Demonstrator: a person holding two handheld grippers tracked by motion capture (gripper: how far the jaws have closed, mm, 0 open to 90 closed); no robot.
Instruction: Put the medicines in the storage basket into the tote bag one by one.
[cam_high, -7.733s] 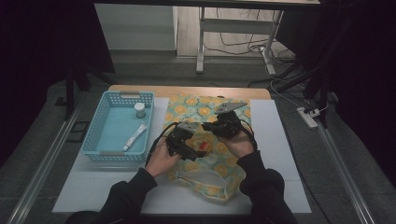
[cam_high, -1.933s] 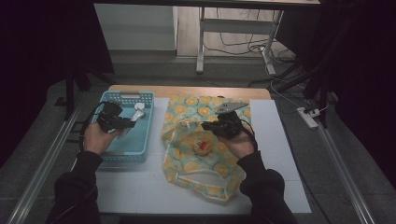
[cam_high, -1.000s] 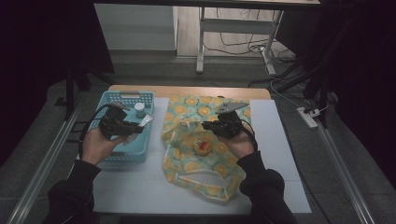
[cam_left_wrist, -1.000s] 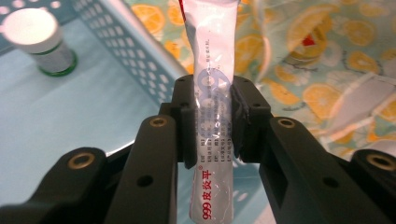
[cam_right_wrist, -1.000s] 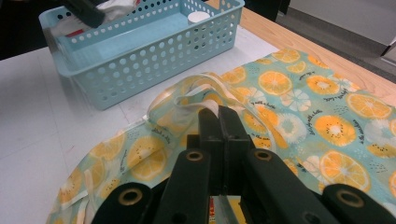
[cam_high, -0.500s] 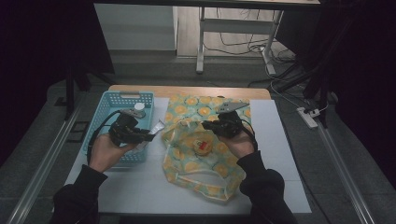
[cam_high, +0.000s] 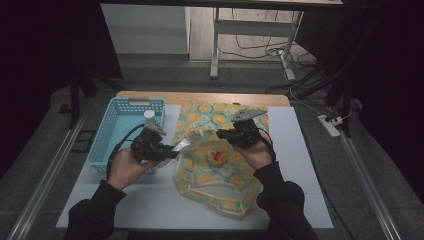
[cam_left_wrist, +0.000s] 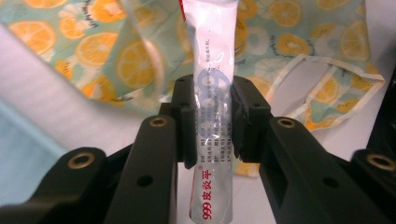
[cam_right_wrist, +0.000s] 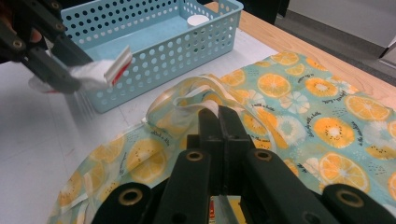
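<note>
the left claw (cam_left_wrist: 212, 116) is clamped on a white ointment tube (cam_left_wrist: 212, 93) with red lettering, the jaws pressing its sides. in the high view the tube (cam_high: 181, 145) is held just off the right edge of the blue perforated basket (cam_high: 107, 135), its far end reaching toward the near edge of the orange-print fabric bag (cam_high: 220, 170).

the basket sits at the left of the white worktop (cam_high: 300, 165). inside it a small white-capped bottle (cam_high: 149, 116) stands near the far right corner; the rest of its floor shows bare blue.

the bag lies spread beside the basket, with a small red and yellow item (cam_high: 217, 157) at its middle. whether that item sits in the bag's mouth or on top cannot be told.

the right claw (cam_right_wrist: 218, 122) has its jaws fully closed, pinching the bag's pale rim (cam_right_wrist: 187, 91) and holding that rim up.
</note>
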